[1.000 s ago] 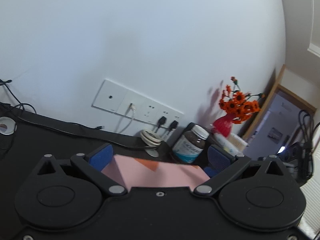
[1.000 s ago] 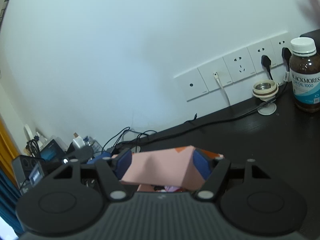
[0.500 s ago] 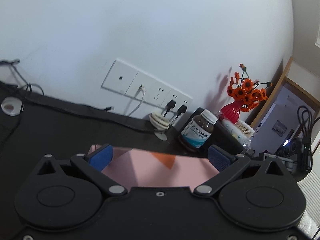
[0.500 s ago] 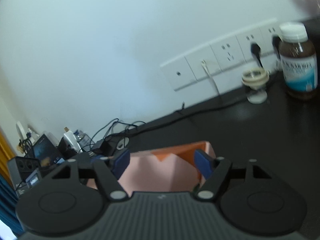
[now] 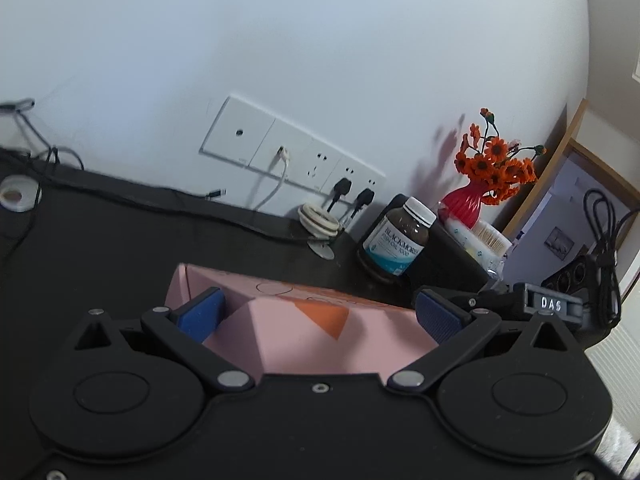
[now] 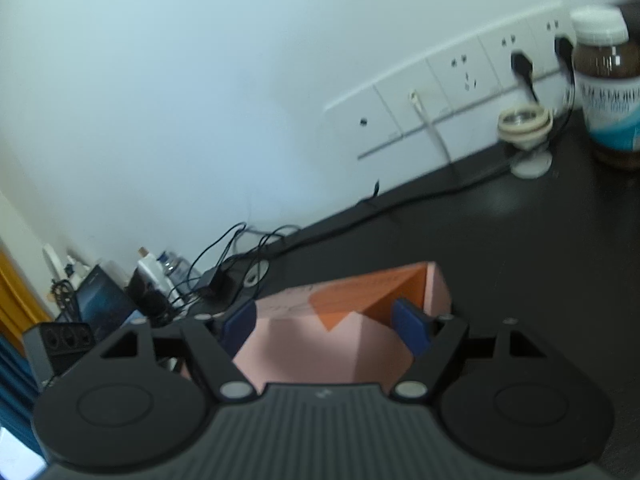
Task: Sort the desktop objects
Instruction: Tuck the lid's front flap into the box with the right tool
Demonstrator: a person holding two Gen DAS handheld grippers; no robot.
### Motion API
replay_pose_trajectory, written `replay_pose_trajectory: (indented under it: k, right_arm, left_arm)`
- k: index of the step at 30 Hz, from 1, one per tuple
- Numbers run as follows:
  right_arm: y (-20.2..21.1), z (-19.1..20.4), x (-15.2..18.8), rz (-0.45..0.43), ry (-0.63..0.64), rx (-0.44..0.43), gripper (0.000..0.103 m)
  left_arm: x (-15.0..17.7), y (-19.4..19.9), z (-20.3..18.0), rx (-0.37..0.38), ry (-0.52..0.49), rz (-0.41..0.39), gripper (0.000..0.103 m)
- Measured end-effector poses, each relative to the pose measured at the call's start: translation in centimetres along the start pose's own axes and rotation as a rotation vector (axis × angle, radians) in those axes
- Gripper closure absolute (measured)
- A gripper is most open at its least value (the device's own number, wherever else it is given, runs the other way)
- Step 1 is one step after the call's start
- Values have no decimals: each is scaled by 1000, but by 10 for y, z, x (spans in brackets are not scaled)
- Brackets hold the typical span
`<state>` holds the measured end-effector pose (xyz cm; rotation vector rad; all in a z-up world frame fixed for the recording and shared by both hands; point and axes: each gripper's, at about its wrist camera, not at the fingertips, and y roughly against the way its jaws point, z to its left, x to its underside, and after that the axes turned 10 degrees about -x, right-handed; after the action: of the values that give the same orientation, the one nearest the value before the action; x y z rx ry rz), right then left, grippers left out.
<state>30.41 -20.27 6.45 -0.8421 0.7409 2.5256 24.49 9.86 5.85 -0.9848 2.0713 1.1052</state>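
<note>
Pink box (image 5: 320, 336) on my black desk (image 5: 120, 240), left gripper (image 5: 320, 316) spread, pads apart around it; right gripper (image 6: 326, 326) also straddling box (image 6: 340, 340), contact unclear, can't tell grip; supplement bottle (image 5: 400, 240) far right by wall sockets (image 5: 288, 160)

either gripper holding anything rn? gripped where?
Both are on the pink-and-orange cardboard box. Left gripper spans its wider part; right gripper clamps one end. Firmness of the left grip cannot be told.
</note>
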Motion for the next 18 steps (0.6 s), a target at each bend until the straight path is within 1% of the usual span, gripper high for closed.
replay_pose_trajectory:
  k: [2, 5, 12, 18]
  right_arm:
    - [0, -3, 4, 12, -11, 2, 27]
    - [2, -8, 7, 27, -43, -1, 27]
    - [5, -9, 17, 51, -44, 9, 26]
    - [7, -15, 24, 65, -58, 13, 26]
  left_arm:
    - [3, -1, 3, 1, 12, 23, 0]
    - [9, -2, 3, -11, 4, 45, 0]
    - [22, -4, 1, -40, -28, 61, 0]
    - [30, -3, -1, -47, -50, 74, 0]
